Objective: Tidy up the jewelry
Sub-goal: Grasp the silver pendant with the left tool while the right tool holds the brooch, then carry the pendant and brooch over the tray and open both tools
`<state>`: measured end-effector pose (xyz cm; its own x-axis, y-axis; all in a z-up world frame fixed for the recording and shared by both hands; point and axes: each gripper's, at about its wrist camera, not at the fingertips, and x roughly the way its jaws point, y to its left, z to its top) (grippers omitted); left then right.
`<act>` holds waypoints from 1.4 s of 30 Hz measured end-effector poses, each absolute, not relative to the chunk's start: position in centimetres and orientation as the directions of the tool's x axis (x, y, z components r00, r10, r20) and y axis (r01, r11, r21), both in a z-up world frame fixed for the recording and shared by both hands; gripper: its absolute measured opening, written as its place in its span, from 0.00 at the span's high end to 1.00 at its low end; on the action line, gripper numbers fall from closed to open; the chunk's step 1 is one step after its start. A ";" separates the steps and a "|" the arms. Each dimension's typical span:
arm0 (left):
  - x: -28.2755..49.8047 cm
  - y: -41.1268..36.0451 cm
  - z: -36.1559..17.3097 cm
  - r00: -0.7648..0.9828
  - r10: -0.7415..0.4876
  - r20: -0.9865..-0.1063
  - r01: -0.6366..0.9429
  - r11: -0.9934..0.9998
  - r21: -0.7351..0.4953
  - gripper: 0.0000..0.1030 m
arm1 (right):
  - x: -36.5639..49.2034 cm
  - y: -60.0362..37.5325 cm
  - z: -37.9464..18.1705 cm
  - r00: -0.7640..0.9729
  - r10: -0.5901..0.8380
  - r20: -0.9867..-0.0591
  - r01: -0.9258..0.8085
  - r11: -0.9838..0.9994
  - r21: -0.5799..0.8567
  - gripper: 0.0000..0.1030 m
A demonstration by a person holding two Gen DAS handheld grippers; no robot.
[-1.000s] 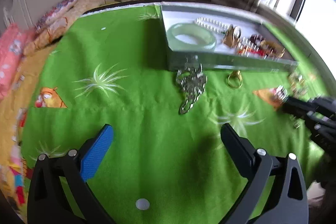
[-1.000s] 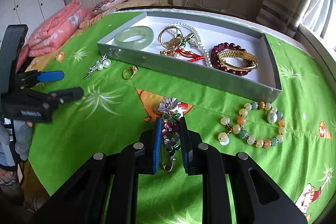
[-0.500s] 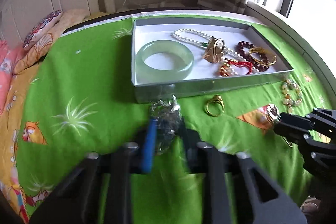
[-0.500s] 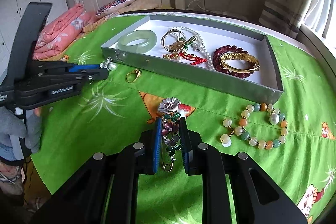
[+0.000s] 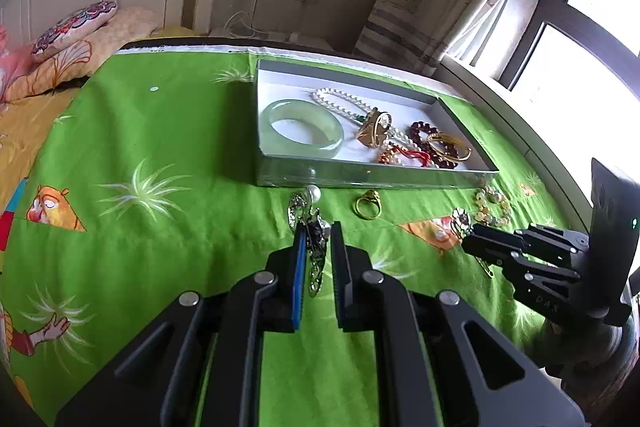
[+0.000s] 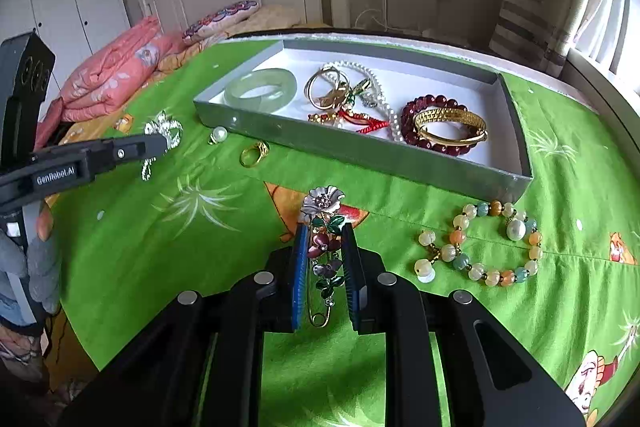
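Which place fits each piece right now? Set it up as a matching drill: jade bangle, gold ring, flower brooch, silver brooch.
Things:
1. jade bangle
2. gold ring
3. flower brooch
4. silver brooch

Places:
A. between the left tongs, which are closing
B. inside the grey tray
C. between the right tongs
D. loose on the green cloth

Pairs: 1-B, 2-D, 3-C, 4-A

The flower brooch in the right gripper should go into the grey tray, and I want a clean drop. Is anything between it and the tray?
Only green cloth lies between the flower brooch and the grey tray. The tray's near wall must be cleared. The gold ring lies off to the left.
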<state>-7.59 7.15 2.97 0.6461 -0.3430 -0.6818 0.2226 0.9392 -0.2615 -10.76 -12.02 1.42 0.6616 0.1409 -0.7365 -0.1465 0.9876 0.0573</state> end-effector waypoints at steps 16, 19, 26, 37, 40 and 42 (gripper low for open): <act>-8.3 5.4 3.7 0.678 -0.273 -0.683 0.233 0.961 -0.153 0.89 | -11.2 -13.1 1.9 0.684 0.169 -0.710 -0.144 0.985 0.095 0.82; -8.3 5.4 3.9 0.684 -0.266 -0.679 0.230 0.962 -0.145 0.89 | -11.3 -13.4 2.1 0.688 0.173 -0.704 -0.140 0.984 0.105 0.82; -7.9 5.2 4.6 0.698 -0.255 -0.669 0.233 0.964 -0.125 0.89 | -11.2 -14.6 2.4 0.698 0.204 -0.686 -0.125 0.979 0.164 0.82; -6.5 4.0 6.3 0.716 -0.248 -0.653 0.258 0.963 -0.083 0.89 | -10.1 -16.3 3.8 0.725 0.223 -0.651 -0.100 0.970 0.222 0.82; -5.5 3.4 7.2 0.718 -0.254 -0.648 0.270 0.960 -0.078 0.89 | -9.2 -16.5 4.4 0.738 0.202 -0.643 -0.092 0.975 0.201 0.82; -4.5 2.9 7.5 0.716 -0.255 -0.650 0.273 0.959 -0.075 0.89 | -8.4 -16.8 4.7 0.746 0.196 -0.636 -0.086 0.976 0.200 0.82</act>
